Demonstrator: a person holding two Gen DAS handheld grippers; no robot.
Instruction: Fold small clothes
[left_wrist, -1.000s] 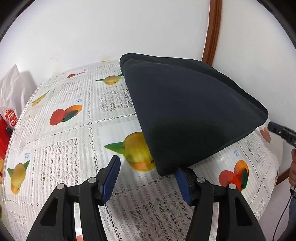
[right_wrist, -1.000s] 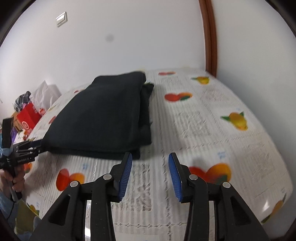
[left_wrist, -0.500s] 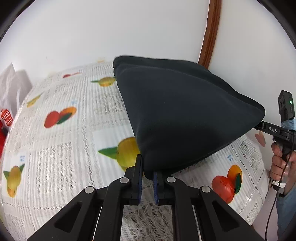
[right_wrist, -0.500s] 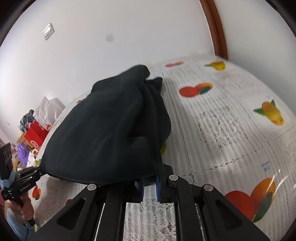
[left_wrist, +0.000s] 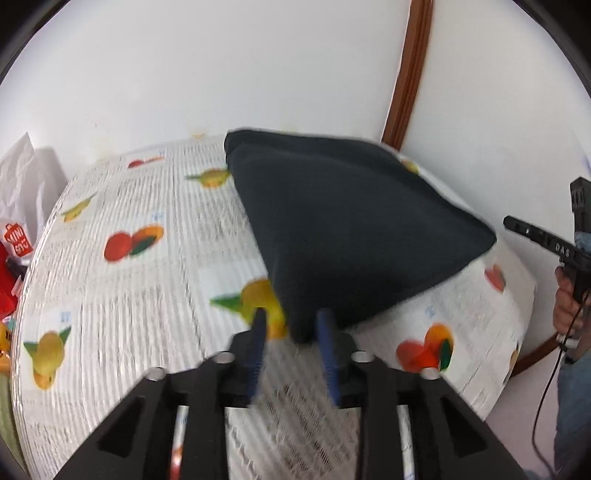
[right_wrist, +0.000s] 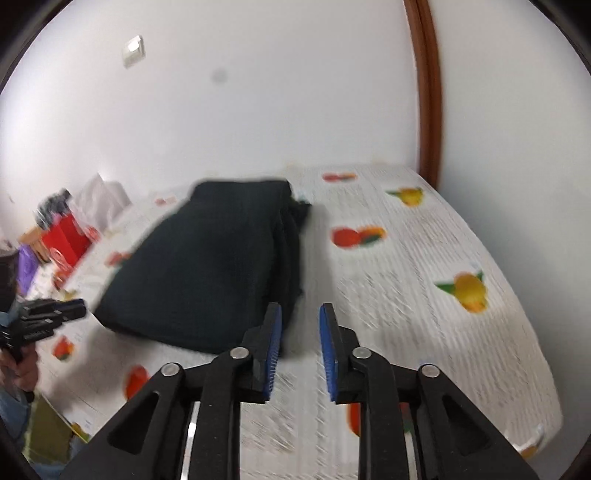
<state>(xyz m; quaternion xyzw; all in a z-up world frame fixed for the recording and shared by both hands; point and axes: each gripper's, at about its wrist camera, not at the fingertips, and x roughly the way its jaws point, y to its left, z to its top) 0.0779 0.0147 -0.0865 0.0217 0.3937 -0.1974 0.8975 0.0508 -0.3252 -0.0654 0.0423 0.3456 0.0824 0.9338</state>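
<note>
Garment (right_wrist: 214, 266): dark, folded, lying flat on the tablecloth (right_wrist: 424, 258); several layered edges show along its right side.
Left gripper (left_wrist: 291, 345): jaws spread, holding nothing; the garment's near corner sits just ahead, between the fingertips.
Right gripper (right_wrist: 300, 349): jaws spread, empty; the near right corner of the garment lies just beyond its left finger.
Bag (right_wrist: 68, 236): red, far left, off the table.

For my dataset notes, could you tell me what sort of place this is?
Probably a room in a home: a table under a fruit-print tablecloth, a folded dark garment on it, a wall light switch, and shopping bags piled nearby.
</note>
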